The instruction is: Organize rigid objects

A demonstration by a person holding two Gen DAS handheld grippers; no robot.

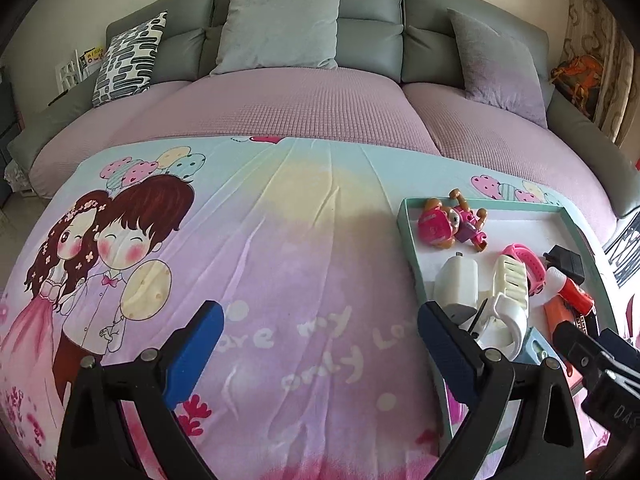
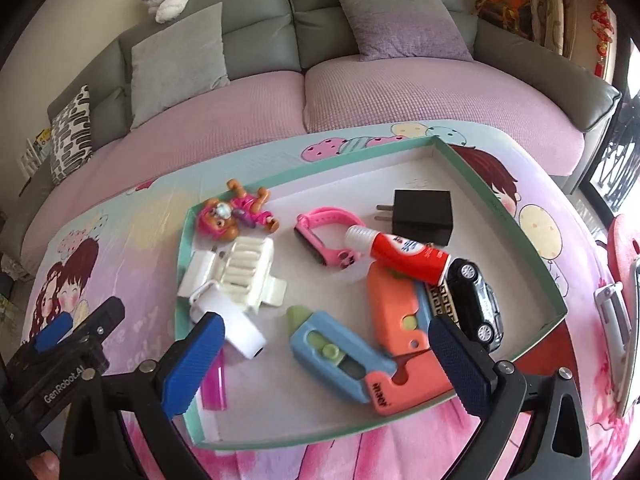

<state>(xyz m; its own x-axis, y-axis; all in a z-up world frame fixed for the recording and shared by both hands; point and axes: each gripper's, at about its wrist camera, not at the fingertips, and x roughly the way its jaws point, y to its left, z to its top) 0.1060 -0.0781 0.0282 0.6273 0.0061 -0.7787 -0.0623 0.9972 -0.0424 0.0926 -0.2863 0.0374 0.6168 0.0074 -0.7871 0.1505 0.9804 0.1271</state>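
- The shallow green-rimmed tray [image 2: 516, 216] lies on the printed sheet of the bed, and every rigid thing seen is already in it: toy pup [image 2: 236, 212] at 10 o'clock, black charger [image 2: 424, 216] at 1, pink watch [image 2: 324, 236] mid-tray.
- Risk: the red-and-white tube [image 2: 400, 256] rests across the orange box cutter [image 2: 400, 328] and touches the toy car [image 2: 480, 304] at 3 o'clock (a nudge could roll it).
- Risk: the white clip [image 2: 244, 276] overlaps the white plug [image 2: 228, 320]; grabbing one may drag the other over the low rim.
- The soft bed could let the tray tip if pressed at an edge.
- Right claw [image 2: 324, 356] gapes wide and empty above the blue box cutter [image 2: 332, 352]; left claw [image 1: 320, 344], equally wide and empty, hangs over bare sheet at the tray's 9 o'clock.
- Writing: "GenRobot.AI" on the left claw's body; the sheet partly reads "my only Lov".
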